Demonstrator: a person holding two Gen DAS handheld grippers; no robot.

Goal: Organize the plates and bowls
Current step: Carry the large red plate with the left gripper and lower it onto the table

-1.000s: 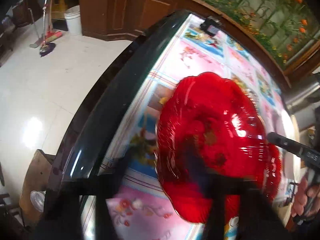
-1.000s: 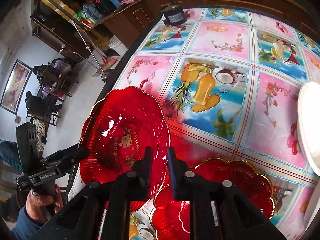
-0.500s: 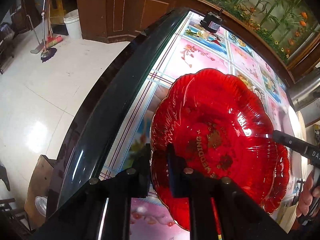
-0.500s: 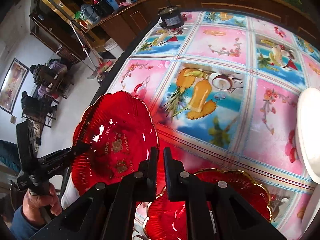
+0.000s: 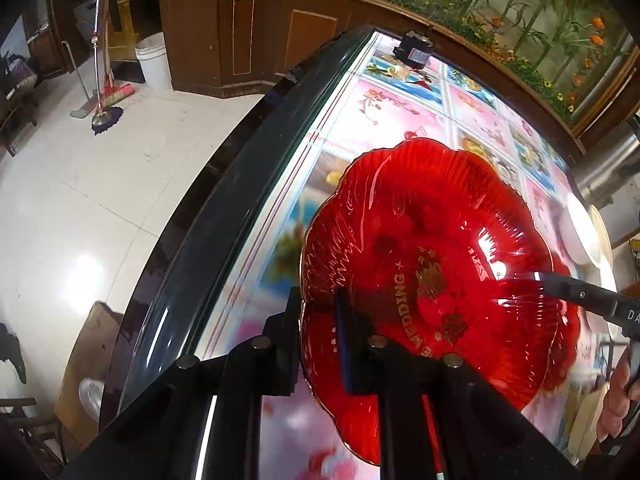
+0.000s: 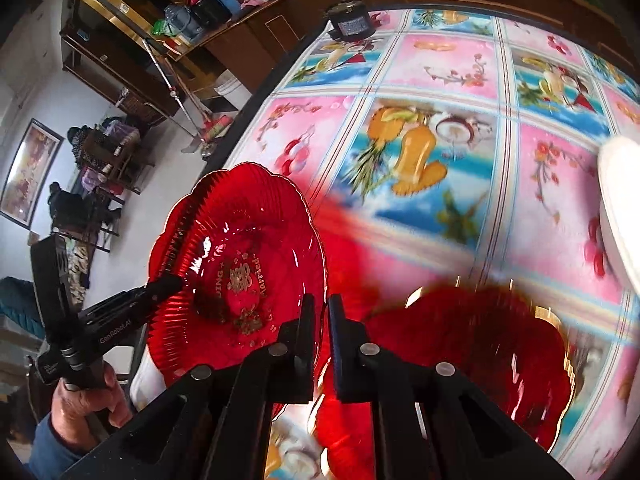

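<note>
Both grippers hold one red scalloped glass plate with gold lettering, lifted above the table. My left gripper is shut on its near rim. My right gripper is shut on the opposite rim of the same plate, and shows in the left wrist view as a black finger at the plate's right edge. A second red plate lies on the table below, blurred. White plates sit further along the table, also at the right wrist view's right edge.
The table has a fruit-patterned pink and blue cloth and a dark rim. A small black box stands at its far end. A white bucket and mops stand on the tiled floor to the left.
The red plate has been lifted and carried a little to the right, over the second red plate. Both grippers stay clamped on its rim.
</note>
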